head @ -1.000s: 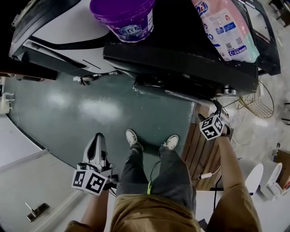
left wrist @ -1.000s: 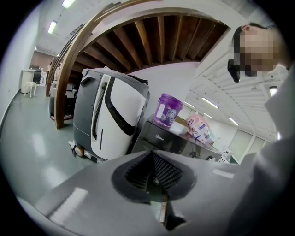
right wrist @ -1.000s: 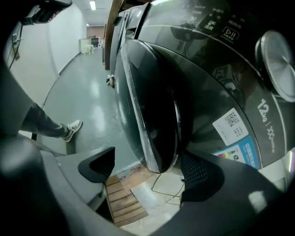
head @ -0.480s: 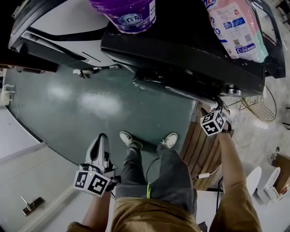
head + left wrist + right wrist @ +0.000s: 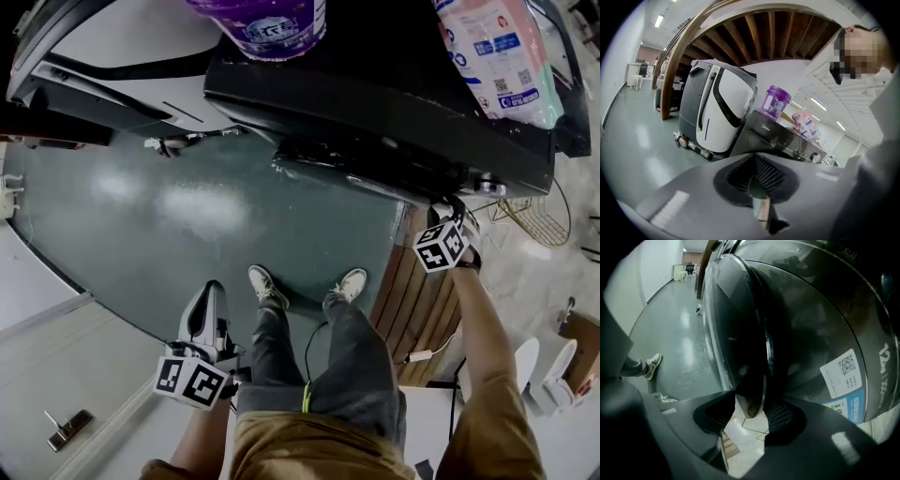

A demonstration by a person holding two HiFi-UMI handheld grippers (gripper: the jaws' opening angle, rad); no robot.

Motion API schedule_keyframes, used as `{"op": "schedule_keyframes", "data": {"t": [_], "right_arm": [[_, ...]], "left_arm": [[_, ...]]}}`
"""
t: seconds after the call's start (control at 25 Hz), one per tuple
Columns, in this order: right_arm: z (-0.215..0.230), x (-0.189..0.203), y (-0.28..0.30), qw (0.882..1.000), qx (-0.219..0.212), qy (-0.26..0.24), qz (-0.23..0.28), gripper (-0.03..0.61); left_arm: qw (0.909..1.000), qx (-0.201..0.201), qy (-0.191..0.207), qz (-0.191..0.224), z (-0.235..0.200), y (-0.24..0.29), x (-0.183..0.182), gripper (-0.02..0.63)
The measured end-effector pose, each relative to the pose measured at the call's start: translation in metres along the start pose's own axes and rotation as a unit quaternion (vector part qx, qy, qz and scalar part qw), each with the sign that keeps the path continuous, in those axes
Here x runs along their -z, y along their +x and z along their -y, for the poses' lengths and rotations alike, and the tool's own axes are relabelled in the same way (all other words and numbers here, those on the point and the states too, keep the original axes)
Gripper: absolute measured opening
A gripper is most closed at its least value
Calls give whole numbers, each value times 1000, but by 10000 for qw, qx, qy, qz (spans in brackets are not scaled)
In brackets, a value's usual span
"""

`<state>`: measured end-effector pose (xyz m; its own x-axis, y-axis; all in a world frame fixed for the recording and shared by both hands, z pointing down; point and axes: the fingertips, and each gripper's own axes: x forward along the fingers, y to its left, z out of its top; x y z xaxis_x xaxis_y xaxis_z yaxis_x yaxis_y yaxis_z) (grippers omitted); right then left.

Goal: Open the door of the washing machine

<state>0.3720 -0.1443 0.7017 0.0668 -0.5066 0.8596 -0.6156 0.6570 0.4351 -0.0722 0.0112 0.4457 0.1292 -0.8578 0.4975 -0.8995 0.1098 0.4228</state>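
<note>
So the washing machine (image 5: 375, 103) is the dark box along the top of the head view, right in front of the person's shoes (image 5: 267, 286), with a purple tub (image 5: 272, 23) and a pink detergent bag (image 5: 497, 56) sitting on its lid. Its door (image 5: 740, 333) is the round dark-glass one on the front face, with a shiny ring round it and a QR-code sticker (image 5: 841, 371) on the panel beside it. The right gripper (image 5: 450, 210) is up at the machine's front, over at the right-hand side in the head view, angled down, and its own camera has the door's rim poking in between the two pads. The jaws have just been closing and now sit partway in, with that rim filling the gap. It looks like both pads are pinching it, though it's pretty dark in there so I wouldn't swear to the left one. The left gripper (image 5: 208, 295) hangs low beside the person's left leg, well away from the machine, over the green floor (image 5: 187, 206). Its jaws are pressed together with nothing in them. Next to the washer on the left stands a white and grey machine (image 5: 103, 56).
</note>
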Motion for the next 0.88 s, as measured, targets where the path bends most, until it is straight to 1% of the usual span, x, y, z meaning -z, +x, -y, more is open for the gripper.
{"op": "schedule_keyframes", "data": {"t": [0.04, 0.24, 0.4, 0.56, 0.68, 0.88], "right_arm": [[1, 0, 0, 10000, 28, -21, -47, 196], [1, 0, 3, 9997, 81, -151, -166, 195], [0, 3, 5, 9989, 79, -263, -370, 192], [1, 4, 5, 9976, 5, -387, -579, 181], [1, 5, 4, 9972, -11, -397, -633, 178], [1, 4, 6, 9962, -38, -491, -721, 172]], "left_arm": [[10000, 4, -16, -28, -3, 0, 1, 60], [9998, 40, -96, -173, -15, 6, 13, 60], [9994, 125, -123, -298, -19, 10, 18, 60], [9991, 201, -22, -381, -21, 10, 13, 60], [9989, 246, 34, -388, -23, 12, 7, 60], [9982, 356, 49, -476, -20, 15, 12, 60]]}}
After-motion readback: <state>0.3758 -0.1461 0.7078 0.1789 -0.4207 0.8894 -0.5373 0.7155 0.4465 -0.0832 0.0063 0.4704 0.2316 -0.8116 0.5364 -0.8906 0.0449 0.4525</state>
